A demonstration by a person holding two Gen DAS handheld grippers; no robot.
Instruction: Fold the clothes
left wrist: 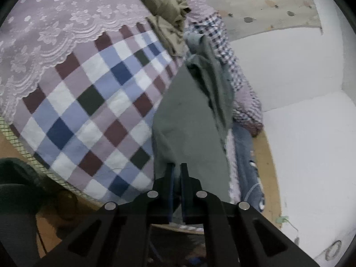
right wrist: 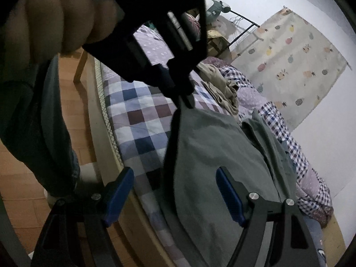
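A grey-green garment (left wrist: 189, 115) lies along the edge of a bed with a checked quilt (left wrist: 93, 102). My left gripper (left wrist: 178, 169) is shut on the garment's near edge, and the cloth rises between its fingers. In the right wrist view that same left gripper (right wrist: 185, 102) pinches a corner of the garment (right wrist: 211, 144) and holds it up, with a person's hand (right wrist: 55, 15) around its handle. My right gripper (right wrist: 175, 191) stands open low in that view. The garment's hanging edge runs down between its blue pads (right wrist: 229, 193), and they do not press on it.
A khaki garment (left wrist: 164, 6) and a small-checked shirt (left wrist: 224, 51) are heaped behind the grey one. A blue cloth (left wrist: 244, 155) hangs at the bed's right edge. A lace cover (left wrist: 55, 22) lies over the quilt. Wooden floor (right wrist: 73, 115) and a white wall (left wrist: 289, 77) flank the bed.
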